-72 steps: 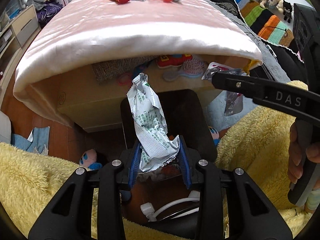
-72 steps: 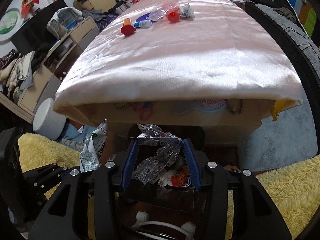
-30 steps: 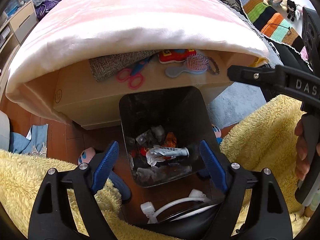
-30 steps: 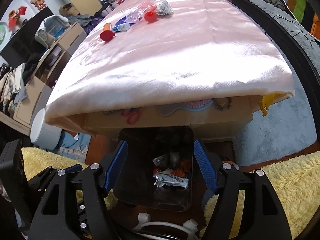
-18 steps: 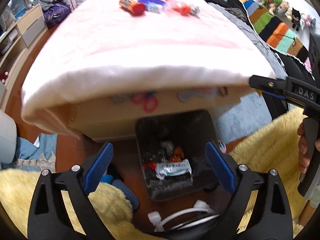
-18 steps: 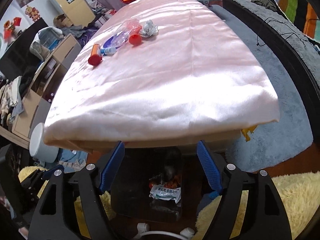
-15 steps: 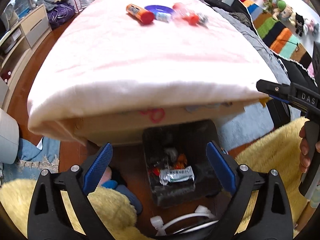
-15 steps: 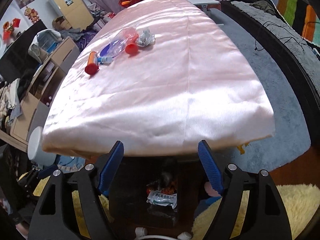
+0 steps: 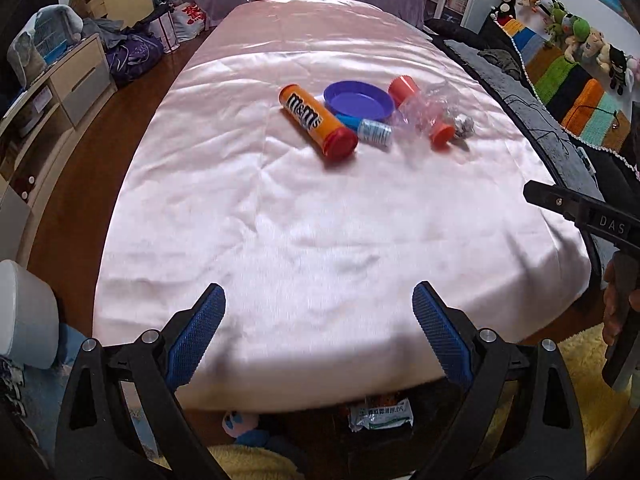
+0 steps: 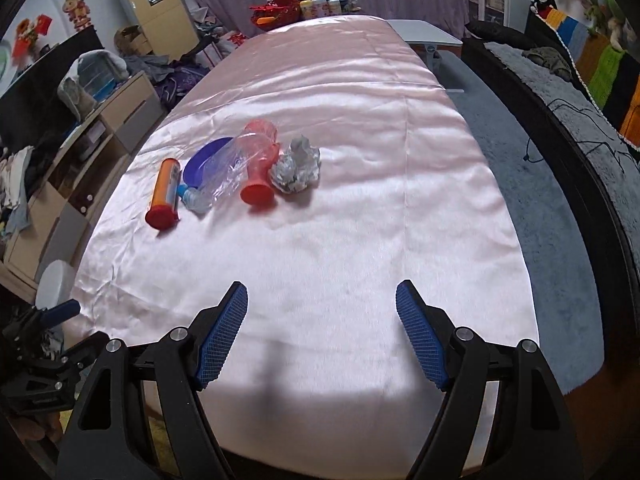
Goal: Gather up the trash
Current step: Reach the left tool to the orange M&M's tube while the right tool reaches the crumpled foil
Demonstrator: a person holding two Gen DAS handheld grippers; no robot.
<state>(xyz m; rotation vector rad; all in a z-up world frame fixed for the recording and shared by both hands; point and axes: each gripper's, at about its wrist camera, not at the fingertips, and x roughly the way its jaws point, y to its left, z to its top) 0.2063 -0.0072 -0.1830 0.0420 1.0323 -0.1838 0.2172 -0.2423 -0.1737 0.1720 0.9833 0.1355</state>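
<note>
Both grippers are open and empty above the near edge of a table under a pink satin cloth [image 9: 320,220]. Far ahead of my left gripper [image 9: 318,308] lie an orange M&M's tube [image 9: 316,120], a blue plate [image 9: 358,100], a small blue-capped bottle [image 9: 370,130], a clear plastic wrapper [image 9: 420,110] over a red cup [image 9: 424,116] and a crumpled foil ball [image 9: 464,124]. My right gripper [image 10: 322,304] sees the same group: tube [image 10: 164,190], plate [image 10: 204,162], wrapper [image 10: 236,164], cup [image 10: 260,164], foil ball [image 10: 296,166]. A dropped green-and-white wrapper [image 9: 380,414] shows below the table edge.
My right gripper's body [image 9: 580,216] crosses the right of the left wrist view. A dresser [image 10: 88,132] and a white bin [image 9: 24,312] stand on the left, a dark sofa [image 10: 560,100] on the right. Red toys and bottles [image 10: 304,8] sit at the table's far end.
Both grippers let their wrappers fall into the black bin under the table, opened wide, then rose from the bin to above the table edge, bringing the tabletop items into view.
</note>
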